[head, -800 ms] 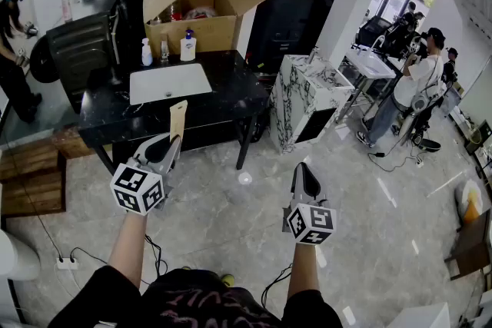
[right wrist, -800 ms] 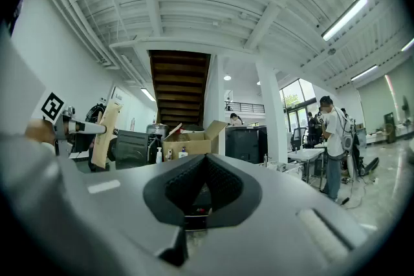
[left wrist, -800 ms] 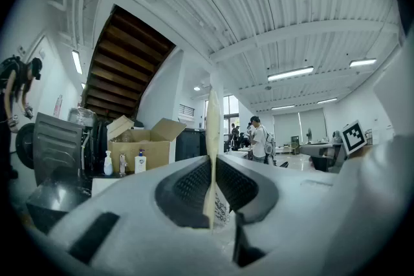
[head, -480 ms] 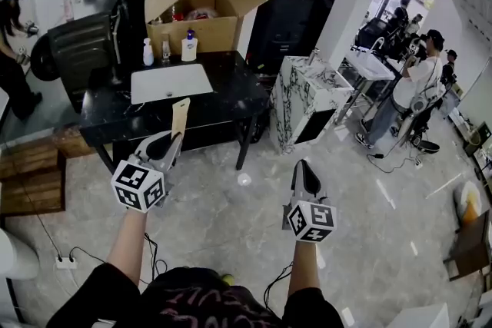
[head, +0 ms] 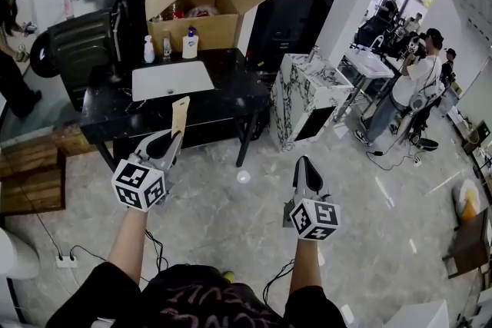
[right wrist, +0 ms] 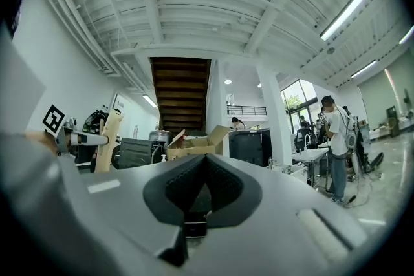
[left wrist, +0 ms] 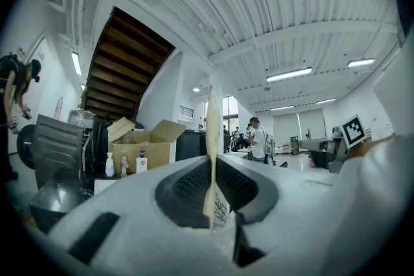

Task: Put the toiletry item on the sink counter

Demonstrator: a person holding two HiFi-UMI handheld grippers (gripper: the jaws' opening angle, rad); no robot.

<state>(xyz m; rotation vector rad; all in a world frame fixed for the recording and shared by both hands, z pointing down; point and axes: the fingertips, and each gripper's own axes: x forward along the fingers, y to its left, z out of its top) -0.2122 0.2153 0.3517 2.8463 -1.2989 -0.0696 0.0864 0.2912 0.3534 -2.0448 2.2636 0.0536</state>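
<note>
Upright, a cream tube (left wrist: 211, 132) stands clamped between left gripper (head: 174, 137) fingers (left wrist: 185, 187).

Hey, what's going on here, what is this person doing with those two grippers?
A person stands on the floor a little way short of the black counter, with a gripper in each hand. The left gripper is shut on a flat beige tube, which it holds upright. The right gripper is shut with nothing between its fingers. The tube is not yet on the counter, where bottles stand behind the white sink.
</note>
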